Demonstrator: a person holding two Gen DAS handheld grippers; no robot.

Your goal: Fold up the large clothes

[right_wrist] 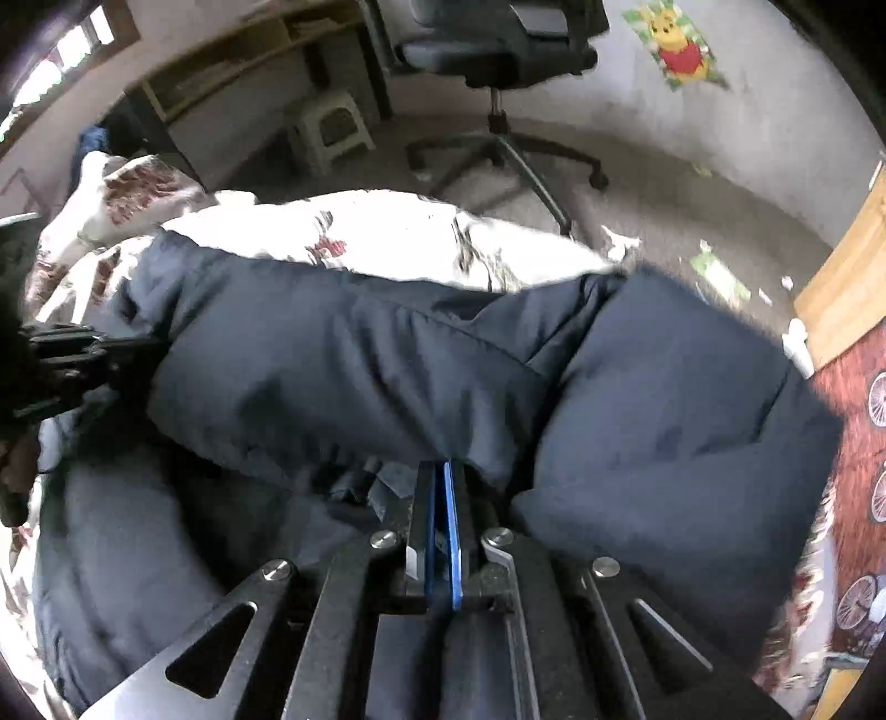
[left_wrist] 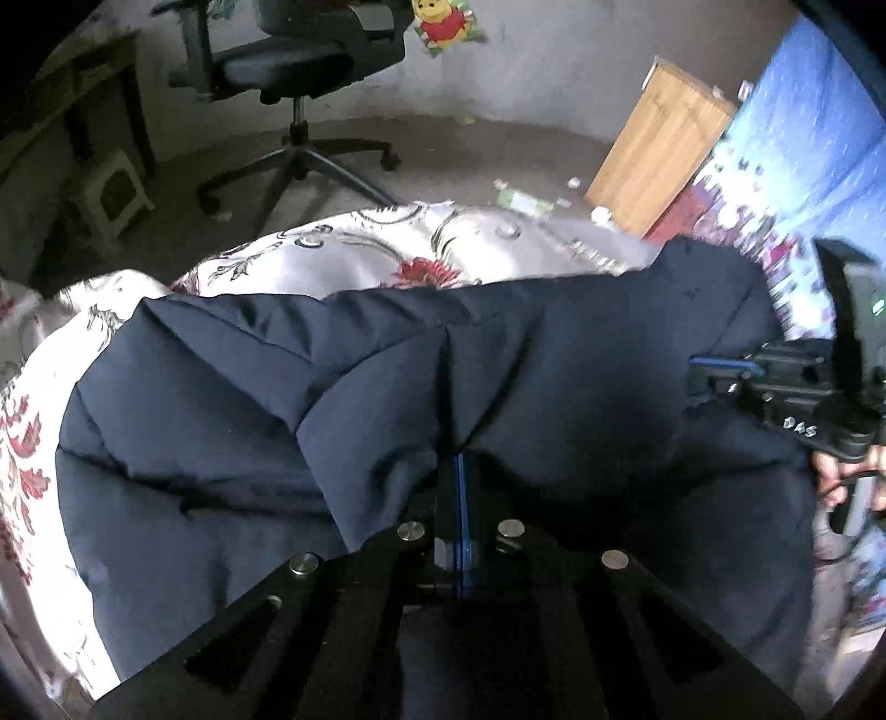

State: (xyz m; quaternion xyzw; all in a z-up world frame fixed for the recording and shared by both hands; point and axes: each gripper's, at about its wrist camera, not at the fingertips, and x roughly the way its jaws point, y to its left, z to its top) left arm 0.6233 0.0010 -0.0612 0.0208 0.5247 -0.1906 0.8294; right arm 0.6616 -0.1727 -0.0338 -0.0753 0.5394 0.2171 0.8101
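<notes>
While both handheld tools bite down, a puffy navy jacket (left_wrist: 387, 399) lies bunched in thick folds on the floral bedspread (left_wrist: 332, 260), left gripper (left_wrist: 455, 459) and right gripper (right_wrist: 443, 471) each clamped tight on its fabric.

jacket (left_wrist: 387, 399) on bedspread (left_wrist: 343, 260) | office chair (left_wrist: 299, 83) behind, on floor (left_wrist: 470, 149)

- A lived-in bedroom at home: a bed (left_wrist: 310, 260) under a white cover with red flowers fills the middle.
- At twelve o'clock, a black office chair (left_wrist: 293, 72) stands on a littered grey floor (left_wrist: 470, 149).
- A cartoon bear sticker (right_wrist: 678, 47) on the wall.
- At ten o'clock, a desk (right_wrist: 232, 72) with a small plastic stool (right_wrist: 332, 130).
</notes>
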